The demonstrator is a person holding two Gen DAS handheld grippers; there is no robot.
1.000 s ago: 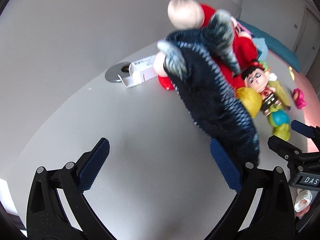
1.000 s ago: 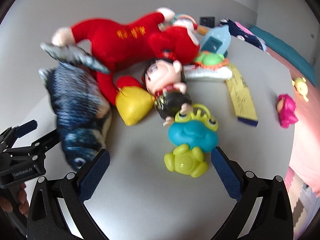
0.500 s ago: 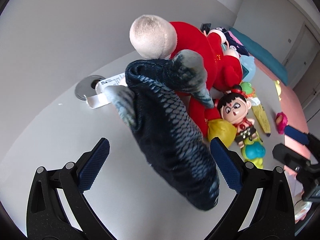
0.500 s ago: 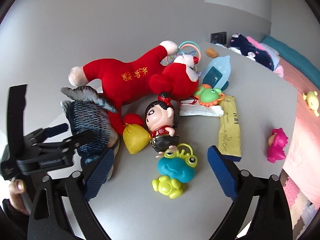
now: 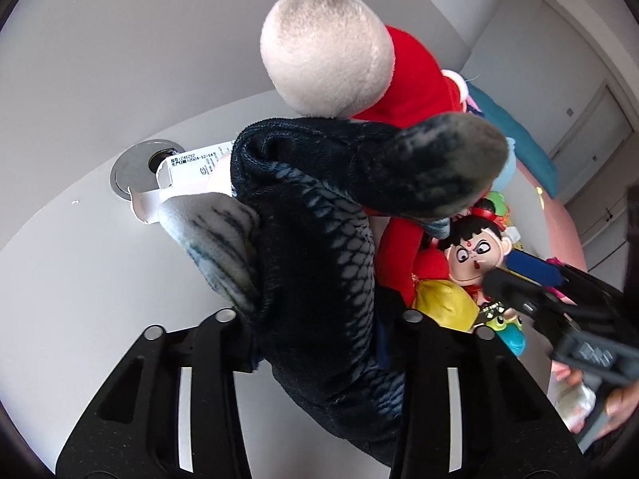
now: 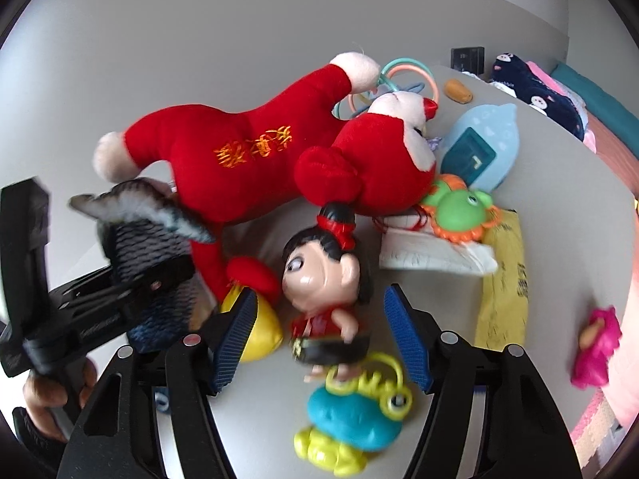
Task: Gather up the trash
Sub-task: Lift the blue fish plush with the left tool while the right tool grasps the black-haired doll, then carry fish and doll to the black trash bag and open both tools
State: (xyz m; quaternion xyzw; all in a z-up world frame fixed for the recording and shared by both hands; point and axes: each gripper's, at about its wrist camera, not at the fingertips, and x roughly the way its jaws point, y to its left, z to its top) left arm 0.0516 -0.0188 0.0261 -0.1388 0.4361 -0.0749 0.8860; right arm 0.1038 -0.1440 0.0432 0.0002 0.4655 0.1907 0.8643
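Observation:
My left gripper (image 5: 315, 331) is shut on a dark blue plush fish (image 5: 319, 247), which fills the middle of the left wrist view; the fish also shows in the right wrist view (image 6: 139, 235). My right gripper (image 6: 319, 339) is open around a black-haired doll in red (image 6: 323, 283), its pads either side of the body. Trash on the grey table (image 6: 559, 183): a yellow wrapper (image 6: 503, 279), a white crumpled packet (image 6: 431, 255), and a white printed box (image 5: 191, 171) partly hidden behind the fish.
A big red plush (image 6: 255, 151) lies behind the doll. A yellow pouch (image 6: 259, 327), teal-and-yellow frog toy (image 6: 351, 419), green frog (image 6: 455, 207), blue toy (image 6: 479, 143), coloured rings (image 6: 403, 76) and pink toy (image 6: 595, 347) crowd the table. A metal grommet (image 5: 131, 167) sits at the left.
My left gripper has closed on the plush fish. My right gripper has moved forward and narrowed around the doll.

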